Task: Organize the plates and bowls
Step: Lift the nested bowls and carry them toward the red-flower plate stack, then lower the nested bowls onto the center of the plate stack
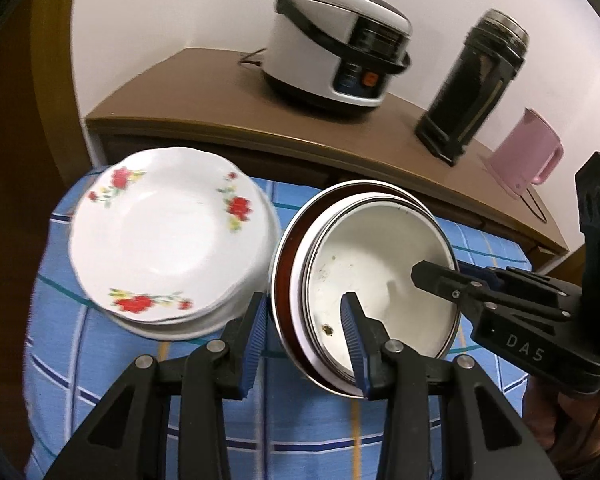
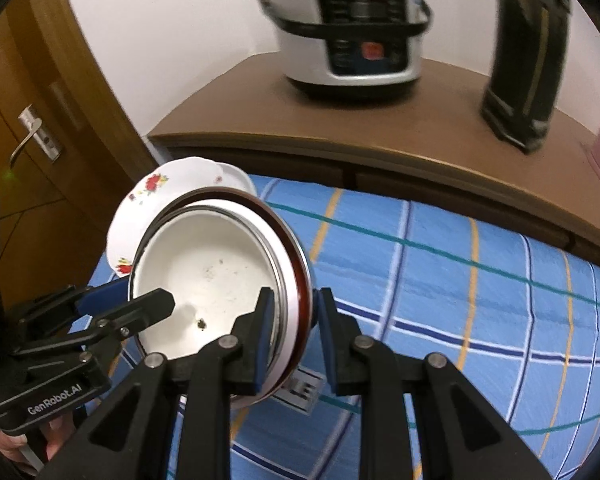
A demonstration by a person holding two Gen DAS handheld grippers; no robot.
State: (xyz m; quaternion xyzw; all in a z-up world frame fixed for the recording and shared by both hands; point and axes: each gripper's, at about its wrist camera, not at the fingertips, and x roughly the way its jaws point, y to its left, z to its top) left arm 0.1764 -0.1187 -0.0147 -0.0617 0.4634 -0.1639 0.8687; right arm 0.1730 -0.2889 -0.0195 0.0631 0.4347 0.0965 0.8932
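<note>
Blue checked cloth (image 1: 140, 360) underneath, and just above it the nested bowls (image 1: 380, 280) are tilted, right beside the flowered plate stack (image 1: 160, 232); left gripper (image 1: 306, 336) and right gripper (image 2: 292, 336) each pinch opposite bowl rims, barely open

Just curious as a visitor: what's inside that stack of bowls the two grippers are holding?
The top white bowl holds no food, only a few dark specks or chips on its enamel. It sits nested in a red-rimmed bowl, whose inside is covered. One finger of each gripper reaches inside the rim.
</note>
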